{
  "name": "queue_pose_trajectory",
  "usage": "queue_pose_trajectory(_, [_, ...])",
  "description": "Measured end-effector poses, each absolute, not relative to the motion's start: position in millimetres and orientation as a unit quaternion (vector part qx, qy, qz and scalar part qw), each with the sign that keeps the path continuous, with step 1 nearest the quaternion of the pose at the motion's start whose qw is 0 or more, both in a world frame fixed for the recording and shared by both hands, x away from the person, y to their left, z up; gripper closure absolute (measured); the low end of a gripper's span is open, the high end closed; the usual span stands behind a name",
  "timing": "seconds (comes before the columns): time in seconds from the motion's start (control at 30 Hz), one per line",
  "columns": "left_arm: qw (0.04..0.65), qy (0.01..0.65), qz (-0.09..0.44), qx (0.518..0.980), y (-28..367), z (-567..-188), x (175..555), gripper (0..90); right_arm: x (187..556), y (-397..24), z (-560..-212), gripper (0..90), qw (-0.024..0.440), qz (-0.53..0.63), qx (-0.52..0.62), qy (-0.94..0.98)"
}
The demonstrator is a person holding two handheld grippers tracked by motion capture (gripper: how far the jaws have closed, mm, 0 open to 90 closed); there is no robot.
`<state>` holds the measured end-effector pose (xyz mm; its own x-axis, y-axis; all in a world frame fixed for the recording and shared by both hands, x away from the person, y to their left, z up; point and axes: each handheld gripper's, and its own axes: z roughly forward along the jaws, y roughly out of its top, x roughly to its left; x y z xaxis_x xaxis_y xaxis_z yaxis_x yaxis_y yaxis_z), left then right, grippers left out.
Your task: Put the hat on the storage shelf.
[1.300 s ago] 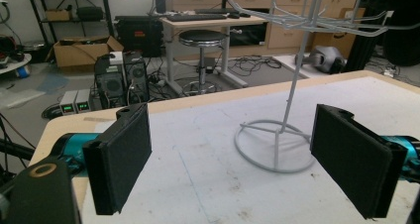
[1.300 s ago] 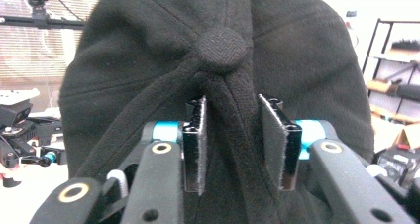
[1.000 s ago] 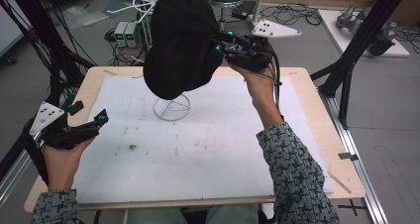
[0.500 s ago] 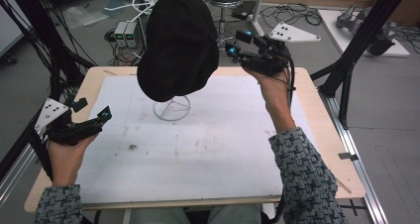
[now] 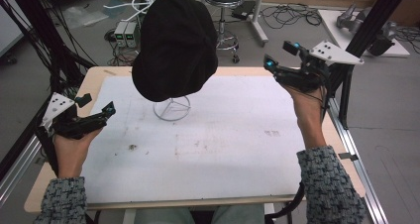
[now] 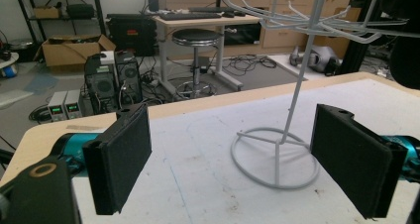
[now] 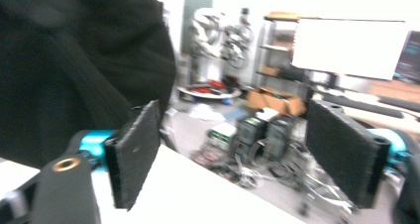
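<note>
So the black cap [image 5: 176, 45] hangs on the white wire stand [image 5: 172, 108] mid-counter [image 5: 223, 149]. Right claw [image 5: 281, 55], well off to its right, has just been opening, nothing between its jaws. Left claw [image 5: 94, 105] sits wide open, empty too.

The hat [image 5: 176, 50] was a matt black cloth, soft and faintly ribbed. It hung on a rack [image 5: 172, 107] of thin white-coated wire, smooth and slightly glossy. The counter [image 5: 223, 149] carried a white, matt sheet, scuffed and smudged, over a pale wood edge. Each gripper's pads [image 6: 121, 159] looked like rough black foam; the bodies were matt black plastic with glossy teal fittings.
</note>
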<state>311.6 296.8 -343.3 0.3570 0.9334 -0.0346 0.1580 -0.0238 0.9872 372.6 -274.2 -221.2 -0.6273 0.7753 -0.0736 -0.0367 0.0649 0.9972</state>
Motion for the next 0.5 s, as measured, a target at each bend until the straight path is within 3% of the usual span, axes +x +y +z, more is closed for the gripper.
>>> queue_pose_trajectory(0.23, [0.535,0.442,0.36,0.624,294.4,-341.4,316.5,16.2,356.7,-303.7,-234.3,12.9,0.36,0.585,0.324,0.65])
queue_pose_trajectory(0.5, [0.531,0.436,0.359,0.632,286.7,-341.1,319.9,16.2,340.2,-332.6,-247.6,12.6,0.375,0.566,0.369,0.634])
